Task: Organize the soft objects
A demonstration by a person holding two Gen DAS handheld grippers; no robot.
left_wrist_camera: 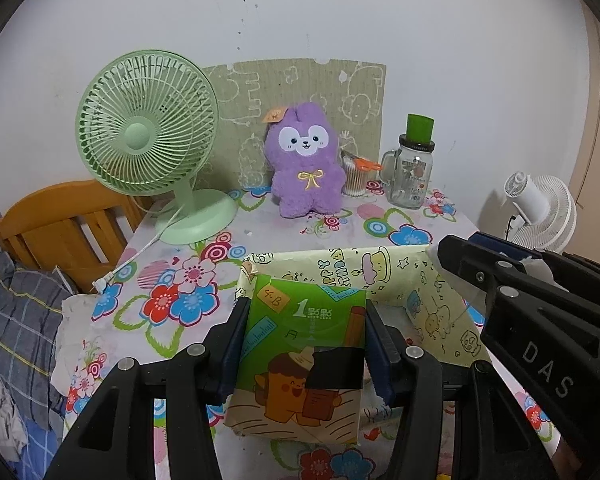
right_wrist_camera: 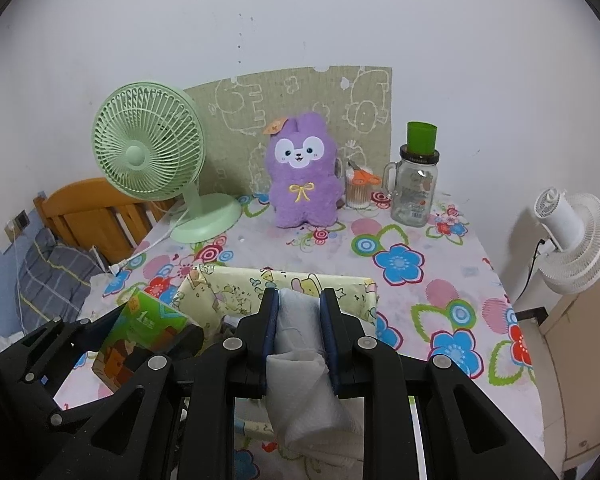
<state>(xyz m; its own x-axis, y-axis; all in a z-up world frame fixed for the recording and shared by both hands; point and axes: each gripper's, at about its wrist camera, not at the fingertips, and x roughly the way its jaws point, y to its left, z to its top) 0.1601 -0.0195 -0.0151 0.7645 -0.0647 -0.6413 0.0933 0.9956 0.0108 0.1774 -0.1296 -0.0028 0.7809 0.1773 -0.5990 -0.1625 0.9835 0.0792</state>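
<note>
My left gripper [left_wrist_camera: 306,336] has the green tissue pack [left_wrist_camera: 300,360] right between its 2 fingers. Both blue pads press on the pack's sides, so it is grasping the pack, with the jaws about half way apart. The pack sits upright over the near left corner of the yellow box [left_wrist_camera: 400,276], the one wrapped in cartoon paper.

My right gripper [right_wrist_camera: 299,316] has a white roll of soft paper [right_wrist_camera: 300,380] between its fingers. The jaws are nearly closed and squeeze the roll from both sides. The roll hangs over the near part of the same yellow box [right_wrist_camera: 332,284].

From the right camera I can see my left gripper [right_wrist_camera: 100,344] low on the left, with the green pack [right_wrist_camera: 148,328] just beside the box's left wall.

Both grippers are near each other above the flowery tablecloth [left_wrist_camera: 204,276]. At the back stand a purple plush toy [left_wrist_camera: 306,164], a green fan [left_wrist_camera: 148,140] and a glass jar [left_wrist_camera: 412,172].
</note>
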